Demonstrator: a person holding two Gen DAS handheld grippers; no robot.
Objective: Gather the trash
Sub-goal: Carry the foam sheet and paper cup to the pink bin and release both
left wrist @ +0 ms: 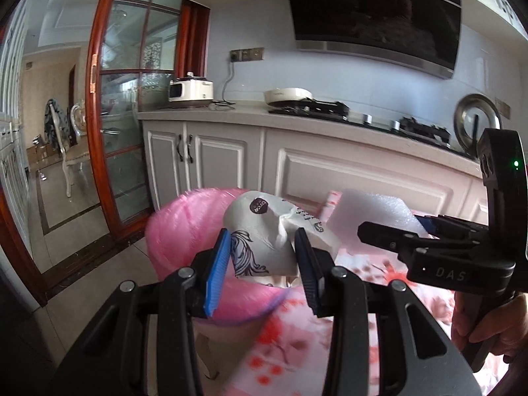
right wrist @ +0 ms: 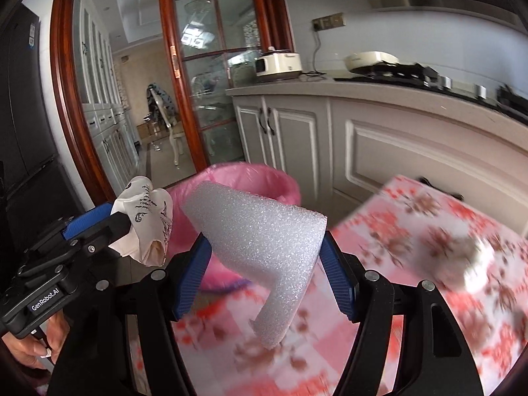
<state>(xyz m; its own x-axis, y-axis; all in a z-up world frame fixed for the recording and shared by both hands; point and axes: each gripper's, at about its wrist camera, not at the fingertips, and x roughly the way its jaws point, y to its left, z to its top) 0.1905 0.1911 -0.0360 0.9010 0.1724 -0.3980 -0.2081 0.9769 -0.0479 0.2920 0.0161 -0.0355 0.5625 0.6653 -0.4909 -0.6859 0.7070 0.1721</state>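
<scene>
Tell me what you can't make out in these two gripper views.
- Inside of the pink-lined bin: right view, hidden by the foam piece; left view, by the crumpled paper bag.
- White lump on the floral tablecloth: right view, too blurred to identify.
- Print on the paper bag: too small and creased, both views.

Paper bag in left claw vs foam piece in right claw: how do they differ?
The paper bag is crumpled, with dark printed drawings; the foam piece is plain white with a speckled surface. The bag is bunched into a lump; the foam is a curved sheet. Both are clamped between blue pads near the pink-lined bin.
</scene>
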